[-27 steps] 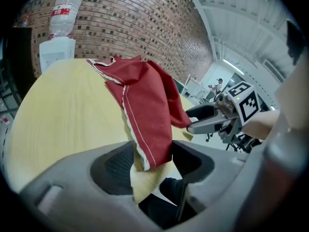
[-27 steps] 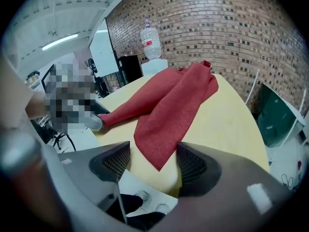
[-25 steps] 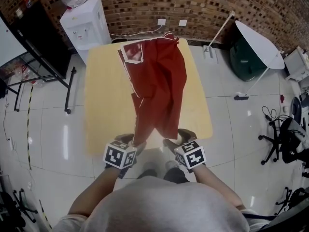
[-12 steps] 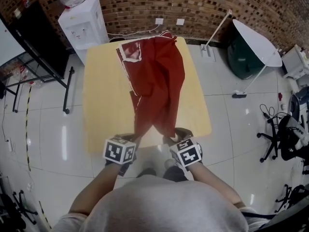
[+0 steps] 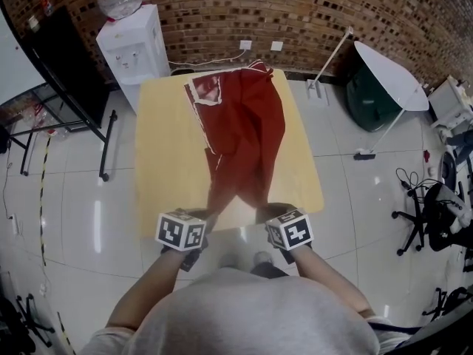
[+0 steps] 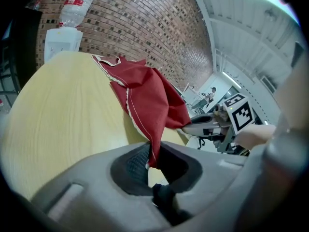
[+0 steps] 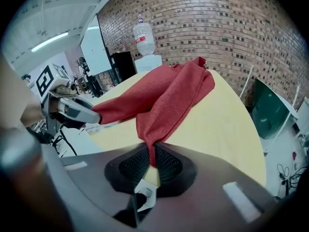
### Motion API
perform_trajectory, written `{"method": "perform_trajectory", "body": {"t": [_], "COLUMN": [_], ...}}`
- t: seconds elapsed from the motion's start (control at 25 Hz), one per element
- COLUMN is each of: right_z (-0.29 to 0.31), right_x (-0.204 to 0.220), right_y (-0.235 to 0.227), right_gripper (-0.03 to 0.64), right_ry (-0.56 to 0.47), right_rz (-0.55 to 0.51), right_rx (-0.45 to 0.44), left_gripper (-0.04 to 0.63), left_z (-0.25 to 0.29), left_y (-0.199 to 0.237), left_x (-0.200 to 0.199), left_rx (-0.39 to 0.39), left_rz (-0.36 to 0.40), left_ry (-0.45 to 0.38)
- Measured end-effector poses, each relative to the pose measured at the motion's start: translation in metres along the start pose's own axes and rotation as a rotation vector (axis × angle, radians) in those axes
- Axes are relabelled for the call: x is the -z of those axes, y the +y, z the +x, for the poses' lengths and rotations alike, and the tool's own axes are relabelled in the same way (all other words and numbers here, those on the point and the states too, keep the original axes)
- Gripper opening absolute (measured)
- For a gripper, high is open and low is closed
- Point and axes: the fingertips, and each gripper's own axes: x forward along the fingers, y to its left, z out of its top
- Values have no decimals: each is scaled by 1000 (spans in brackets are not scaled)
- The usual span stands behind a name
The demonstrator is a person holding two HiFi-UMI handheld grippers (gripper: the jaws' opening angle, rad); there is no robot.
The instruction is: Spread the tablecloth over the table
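A red tablecloth [image 5: 244, 135] with a white hem lies bunched in a long strip down the middle of the pale wooden table [image 5: 166, 161], from the far edge to the near one. My left gripper [image 5: 201, 224] has just been closing and now pinches the cloth's near left corner [image 6: 150, 153]. My right gripper [image 5: 272, 219] has also just been closing and holds the near right corner [image 7: 150, 151]. Both grippers sit at the table's near edge, a short way apart. Each one shows in the other's view: the right gripper [image 6: 205, 127] and the left gripper [image 7: 77, 111].
A white water dispenser [image 5: 133, 39] with a bottle stands past the table's far left corner. A dark board [image 5: 63, 58] on a stand is at the left. A folded white table [image 5: 392, 69] leans at the right, with an office chair [image 5: 436, 213] and cables on the floor.
Both grippers' jaws have closed onto the cloth's near corners. The hands have stayed at the near edge and the cloth lies much as before.
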Motion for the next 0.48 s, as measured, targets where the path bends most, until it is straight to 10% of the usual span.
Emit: {"method": "perform_trajectory", "body": {"t": [0.48], "right_z": [-45], "right_x": [-97], "right_y": [-12], "right_gripper": [28], "right_ry": [-180], "right_rz": [-14], "right_rx": [-4], "left_gripper": [25], "left_z": [-55], "left_y": [10], "left_x": [-90], "left_rx": [-39], "left_rz": [49], "left_ry": [-204]}}
